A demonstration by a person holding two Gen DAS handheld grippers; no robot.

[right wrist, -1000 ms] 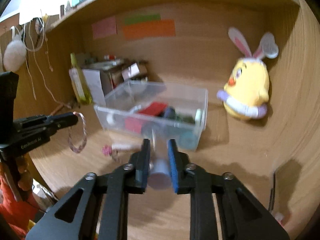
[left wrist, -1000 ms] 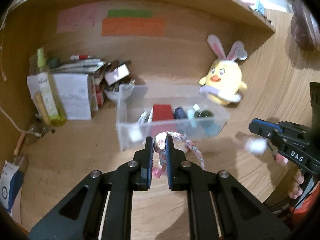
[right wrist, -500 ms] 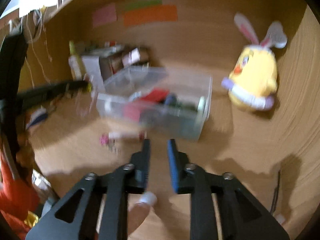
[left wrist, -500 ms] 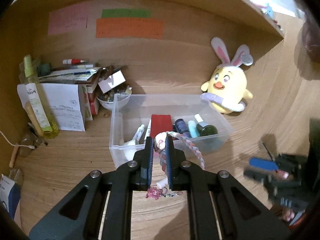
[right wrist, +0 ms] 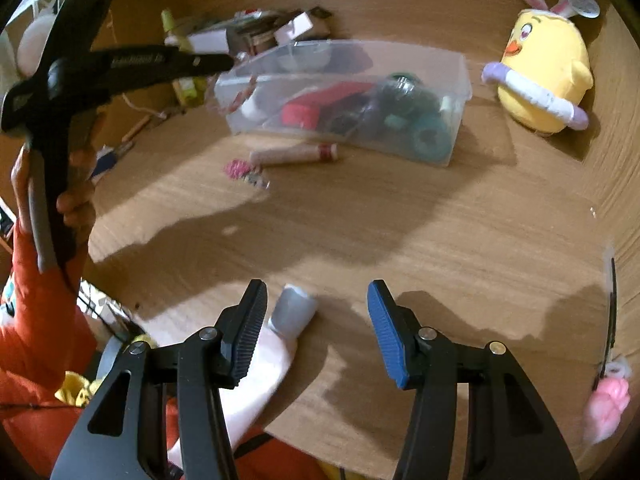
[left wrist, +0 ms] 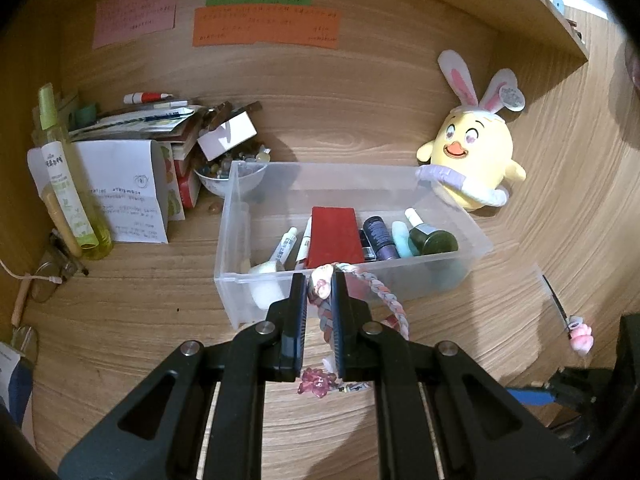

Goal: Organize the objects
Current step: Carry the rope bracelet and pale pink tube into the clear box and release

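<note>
The left tongs point(left wrist: 319, 285) are pinching a braided bracelet point(left wrist: 382, 294) just short of the near wall of the clear bin point(left wrist: 472, 236), the loop hanging outside it. The right tongs point(right wrist: 316, 312), jaws having just been opening, stand spread with a white tube point(right wrist: 276, 344) lying loose beside the left jaw, well short of the bin on the surface point(right wrist: 400, 220). Risk: released here, the bracelet would likely drop outside the bin, or snag its rim; the tube may roll off the surface's near edge.
</note>
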